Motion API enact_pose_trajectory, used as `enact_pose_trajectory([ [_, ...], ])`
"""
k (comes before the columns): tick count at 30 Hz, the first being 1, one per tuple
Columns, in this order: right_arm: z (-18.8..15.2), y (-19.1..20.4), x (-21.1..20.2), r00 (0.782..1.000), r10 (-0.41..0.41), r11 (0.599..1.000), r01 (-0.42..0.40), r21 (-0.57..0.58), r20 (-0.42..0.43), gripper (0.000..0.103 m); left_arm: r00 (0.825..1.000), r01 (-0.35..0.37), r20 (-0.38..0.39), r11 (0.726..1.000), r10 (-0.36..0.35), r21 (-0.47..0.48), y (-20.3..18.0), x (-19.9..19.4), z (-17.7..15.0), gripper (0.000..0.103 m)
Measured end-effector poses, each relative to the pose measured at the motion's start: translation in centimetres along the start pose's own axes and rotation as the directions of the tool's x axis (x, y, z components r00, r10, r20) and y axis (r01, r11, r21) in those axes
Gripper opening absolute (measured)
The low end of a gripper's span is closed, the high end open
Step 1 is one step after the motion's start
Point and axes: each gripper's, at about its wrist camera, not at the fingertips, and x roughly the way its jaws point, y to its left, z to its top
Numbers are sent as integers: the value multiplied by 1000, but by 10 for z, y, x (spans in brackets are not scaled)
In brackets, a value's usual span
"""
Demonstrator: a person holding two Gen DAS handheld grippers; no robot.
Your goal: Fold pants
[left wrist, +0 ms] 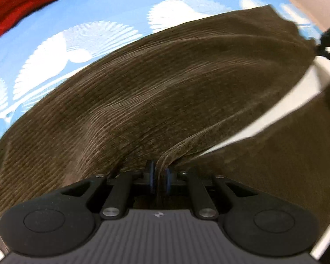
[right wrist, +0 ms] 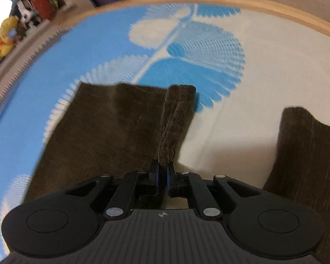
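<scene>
Blue-and-white patterned bedding [right wrist: 44, 70] carries brown corduroy pants [left wrist: 165, 83]. Left tool [left wrist: 160, 176] and right tool [right wrist: 164, 173] each clamp an edge fold. Risk: thin pinches slipping under uneven pull, skewing the fold.

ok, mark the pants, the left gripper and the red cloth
pants [left wrist: 165, 83]: left wrist view, ribbed leg panel.
left gripper [left wrist: 160, 179]: left wrist view, between fingertips pinching a fold.
red cloth [left wrist: 17, 2]: left wrist view, top-left bunch.
</scene>
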Motion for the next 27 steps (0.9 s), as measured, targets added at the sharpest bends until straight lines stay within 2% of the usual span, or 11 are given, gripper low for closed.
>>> enact_pose_trajectory([
  [1,2,-4,-6,1000,-13,1000,13,17,20,6,999,52,5,999,-52,-3,3,-3,-2,19],
  [3,4,-14,-12,998,-47,998,45,42,35,6,987,159,20,987,-159,-1,11,-15,-3,49],
  [4,5,-22,-12,997,-71,996,70,60,24,6,981,189,49,982,-189,-4,18,-25,-4,55],
  [7,2,-48,-7,989,-145,981,148,123,-28,6,966,223,155,971,-209,-85,57,-55,-8,58],
  [9,-5,-57,-11,988,-155,982,156,102,-20,8,969,192,193,965,-157,-177,92,-67,-14,58],
  [13,-4,-51,-42,964,-242,970,238,49,109,31,992,24,124,934,22,-355,167,-66,-43,52],
  [16,0,-47,-76,964,-176,984,180,-4,199,38,996,-91,-38,888,83,-451,212,-36,-81,38],
  [17,0,-46,-89,966,-139,989,148,-26,218,38,990,-134,-93,875,102,-464,223,-27,-95,14],
  [19,-2,-44,-114,971,-48,995,67,-73,234,40,995,-100,-62,862,79,-497,233,-35,-100,14],
  [24,-21,-40,-160,967,136,943,-59,-326,218,49,969,-167,77,848,236,-503,241,-69,-101,67],
  [27,-35,-47,-173,968,156,895,-55,-442,195,50,965,-205,22,802,262,-560,252,-50,-110,72],
])
